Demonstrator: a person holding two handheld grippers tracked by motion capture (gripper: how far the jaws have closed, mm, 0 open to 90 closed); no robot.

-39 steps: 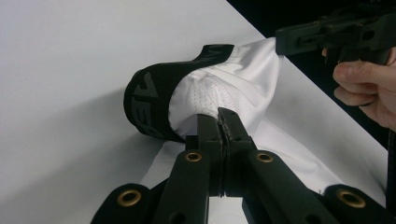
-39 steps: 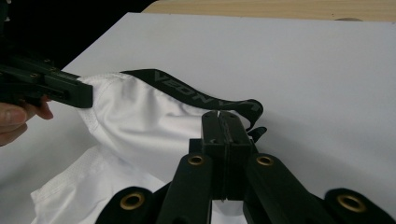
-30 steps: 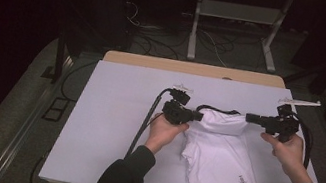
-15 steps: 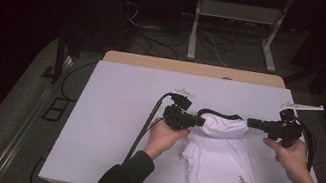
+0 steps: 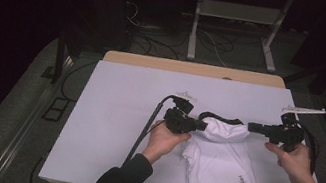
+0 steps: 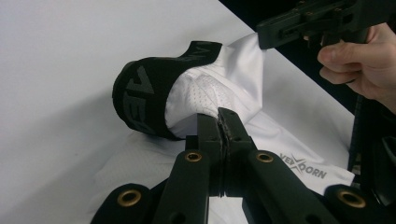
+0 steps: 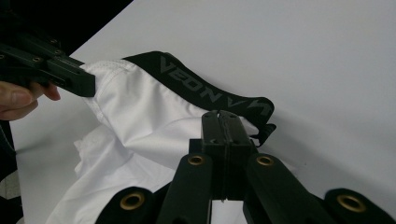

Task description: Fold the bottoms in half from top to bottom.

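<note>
White shorts with a black lettered waistband lie on the white table cover, leg end toward me. Their waist end is raised and stretched between the two grippers. My left gripper is shut on the white fabric just under the waistband, its jaws pinched together at the cloth. My right gripper is shut on the opposite side of the waist, with its tips closed on the fabric below the waistband. Each gripper view also catches the other gripper clamping the cloth.
The cover's far edge leaves a strip of wooden tabletop bare. Beyond the table stands a white metal rack with cables on the dark floor. The left gripper's cable runs across the cover toward me.
Both hands have shifted only slightly, and the waist fabric now hangs a little tauter between the two grippers. Both grips stay the same.
</note>
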